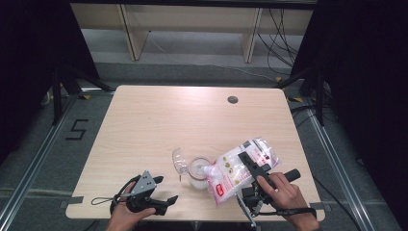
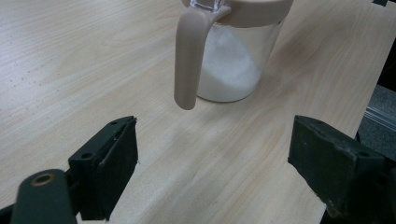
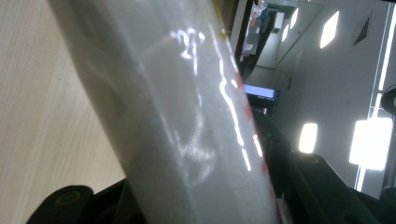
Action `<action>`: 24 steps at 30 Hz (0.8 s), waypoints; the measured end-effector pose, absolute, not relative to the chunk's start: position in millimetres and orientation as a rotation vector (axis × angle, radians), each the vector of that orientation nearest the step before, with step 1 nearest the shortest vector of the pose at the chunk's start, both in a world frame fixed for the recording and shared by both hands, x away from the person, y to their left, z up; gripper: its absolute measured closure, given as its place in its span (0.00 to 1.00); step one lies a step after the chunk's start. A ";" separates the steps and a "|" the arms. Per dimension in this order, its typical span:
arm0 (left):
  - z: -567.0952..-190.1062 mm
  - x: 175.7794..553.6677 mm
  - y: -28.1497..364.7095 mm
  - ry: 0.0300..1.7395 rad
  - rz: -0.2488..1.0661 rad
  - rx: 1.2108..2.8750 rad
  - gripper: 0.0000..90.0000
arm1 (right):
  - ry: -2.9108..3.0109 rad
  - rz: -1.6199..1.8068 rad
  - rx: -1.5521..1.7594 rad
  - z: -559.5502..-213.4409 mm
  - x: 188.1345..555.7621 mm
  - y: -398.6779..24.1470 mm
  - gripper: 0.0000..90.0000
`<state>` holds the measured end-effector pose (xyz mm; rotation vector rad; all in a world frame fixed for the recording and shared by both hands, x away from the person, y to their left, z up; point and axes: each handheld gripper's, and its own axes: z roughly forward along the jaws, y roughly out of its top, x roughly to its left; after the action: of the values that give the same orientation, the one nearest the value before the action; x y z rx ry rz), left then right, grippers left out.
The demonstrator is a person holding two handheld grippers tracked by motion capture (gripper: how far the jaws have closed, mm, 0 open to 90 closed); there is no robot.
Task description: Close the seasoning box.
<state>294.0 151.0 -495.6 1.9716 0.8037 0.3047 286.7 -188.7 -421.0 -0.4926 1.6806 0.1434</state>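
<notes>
We hold a clear plastic bag of white granules with red print (image 1: pixel 238 168) in our right gripper (image 1: pixel 254 169), whose two black jaws clamp across the bag's middle. The bag is lifted off the light wooden table (image 1: pixel 159 120) and tilted, its lower corner pointing down and to the left at the mouth of a clear glass jar with a beige plastic rim and handle (image 1: pixel 197 172). In the right gripper view the bag (image 3: pixel 182 126) runs diagonally between the jaws, its shiny film catching the ceiling lights, and the jaws press on it from both sides.

The jar stands upright on the table, near the front edge and a little right of centre. Its clear hinged lid (image 1: pixel 179 160) is flipped open to the left. In the left gripper view we see the jar (image 2: pixel 231 56) partly filled with white granules that slope up against one wall, and its beige handle (image 2: pixel 189 58) hangs down the side facing that camera.

Our left gripper (image 1: pixel 163 204) lies low near the front edge of the table, left of the jar and apart from it. Its jaws stand wide with nothing between them; in its own view only bare table shows between the two black pads (image 2: pixel 116 163).

A small dark round hole (image 1: pixel 233 99) sits in the tabletop near the far edge.
</notes>
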 end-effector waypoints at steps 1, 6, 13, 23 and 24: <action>-495.5 294.1 151.1 0.804 0.299 1.973 0.17 | 1.714 0.172 -0.427 -426.2 285.2 -189.3 0.70; -496.0 294.1 150.4 0.807 0.296 1.966 0.17 | 1.708 0.158 -0.458 -427.2 287.5 -186.7 0.70; -495.5 294.9 152.2 0.798 0.314 2.001 0.17 | 1.712 0.151 -0.457 -424.8 288.9 -185.1 0.70; -495.4 295.1 152.4 0.795 0.316 2.000 0.17 | 1.690 0.139 -0.478 -422.4 291.8 -186.2 0.71; -495.5 295.1 152.3 0.795 0.316 2.001 0.17 | 1.691 0.143 -0.475 -422.4 292.2 -186.1 0.71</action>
<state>295.1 152.3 -495.5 2.0015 0.7949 0.3165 292.2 -186.1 -422.4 -0.4748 1.6913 0.1433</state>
